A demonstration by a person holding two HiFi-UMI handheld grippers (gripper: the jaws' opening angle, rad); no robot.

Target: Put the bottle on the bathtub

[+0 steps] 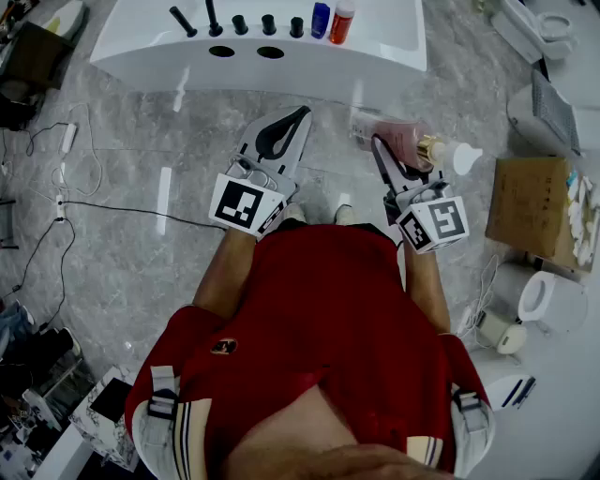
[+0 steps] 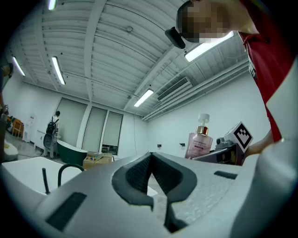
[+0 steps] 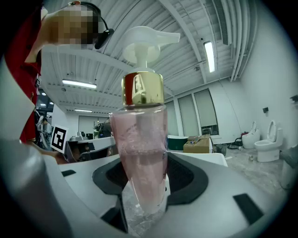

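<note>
The person in the red shirt (image 1: 319, 309) stands on the grey floor (image 1: 141, 187) and holds one gripper in each hand; both point toward the white bathtub (image 1: 394, 56) at the far side.

The right gripper (image 1: 398, 157) is closed on the pink bottle (image 3: 142, 153); its two black pads press on the lower part of the bottle from both sides. The bottle stands upright in the gripper; it has a gold ring and a white pump on top, and pink soap inside. It is up in the air over the floor, on the near side of the bathtub; it is not on the bathtub.

The left gripper (image 1: 298, 120) holds nothing; its tips touch each other, so it is closed, with only a small curved gap behind the tips. It is to the left of the right gripper and apart from it.

On the far edge of the bathtub stand some black taps (image 1: 214, 19); just right of them are a blue bottle (image 1: 321, 19) and a red bottle (image 1: 342, 21), side by side.

A brown cardboard box (image 1: 534, 202) lies on the floor to the right; thin cables (image 1: 84, 202) run over the floor to the left; a white toilet (image 3: 266, 146) stands far off on the right.
</note>
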